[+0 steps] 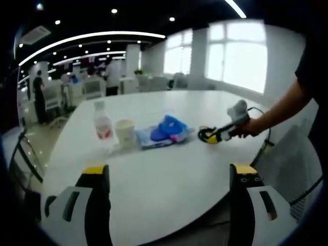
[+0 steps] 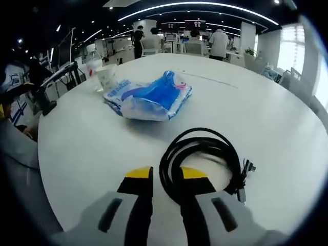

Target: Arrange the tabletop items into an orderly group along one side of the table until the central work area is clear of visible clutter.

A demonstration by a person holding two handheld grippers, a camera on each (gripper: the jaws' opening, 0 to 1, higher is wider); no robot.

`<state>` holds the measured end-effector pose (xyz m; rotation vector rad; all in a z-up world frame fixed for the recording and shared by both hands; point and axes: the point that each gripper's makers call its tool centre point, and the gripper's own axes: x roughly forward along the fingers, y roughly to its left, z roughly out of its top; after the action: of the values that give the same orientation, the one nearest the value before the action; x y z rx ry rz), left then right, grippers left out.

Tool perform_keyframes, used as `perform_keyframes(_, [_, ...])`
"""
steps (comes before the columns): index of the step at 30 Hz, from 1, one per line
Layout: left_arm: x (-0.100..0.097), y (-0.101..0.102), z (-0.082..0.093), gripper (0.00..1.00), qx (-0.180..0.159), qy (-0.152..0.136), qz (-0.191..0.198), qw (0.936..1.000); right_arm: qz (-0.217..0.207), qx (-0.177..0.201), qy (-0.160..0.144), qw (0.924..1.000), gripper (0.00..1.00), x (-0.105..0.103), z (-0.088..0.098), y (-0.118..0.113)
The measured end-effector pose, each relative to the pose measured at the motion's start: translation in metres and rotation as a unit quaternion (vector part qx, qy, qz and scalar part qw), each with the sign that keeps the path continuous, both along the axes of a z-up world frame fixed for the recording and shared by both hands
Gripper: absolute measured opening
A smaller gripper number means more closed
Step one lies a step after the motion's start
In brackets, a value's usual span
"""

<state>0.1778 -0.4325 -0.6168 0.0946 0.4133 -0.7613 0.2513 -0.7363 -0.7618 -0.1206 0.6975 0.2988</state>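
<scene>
Your right claw [image 2: 166,179] is clamped on the near edge of the coiled cable [image 2: 202,159]; the blue packet [image 2: 151,97] lies ahead-left. Your left claw [image 1: 169,177] is open.

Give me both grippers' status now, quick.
Left gripper: open, holding nothing, above the table.
Right gripper: jaws closed on the coiled black cable.
</scene>
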Motion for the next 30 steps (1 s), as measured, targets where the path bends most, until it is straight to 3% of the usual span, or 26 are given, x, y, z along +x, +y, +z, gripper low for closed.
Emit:
perform_keyframes(3, [0.0006, 0.0014, -0.0014, 0.94, 0.002, 0.001, 0.001, 1.0000, -0.005, -0.009, -0.003, 0.9999, 0.12, 0.0011, -0.0007, -0.0038])
perform_keyframes(12, [0.0012, 0.0031, -0.0026, 0.93, 0.004, 0.003, 0.004, 1.0000, 0.007, -0.017, -0.005, 0.9998, 0.12, 0.0006, -0.0024, -0.0034])
perform_keyframes(17, [0.0008, 0.0035, -0.0029, 0.93, 0.005, 0.004, 0.004, 1.0000, -0.001, 0.014, -0.001, 0.9999, 0.18, 0.0019, -0.0026, -0.0001])
perform_keyframes(23, [0.0002, 0.0040, -0.0040, 0.92, 0.007, 0.007, 0.003, 0.9999, 0.017, -0.022, -0.001, 0.9996, 0.17, 0.0027, -0.0065, -0.0011])
perform_keyframes(30, [0.0002, 0.0040, -0.0040, 0.92, 0.008, 0.007, 0.005, 0.9999, 0.031, -0.021, -0.001, 0.9993, 0.15, 0.0021, -0.0073, 0.0004])
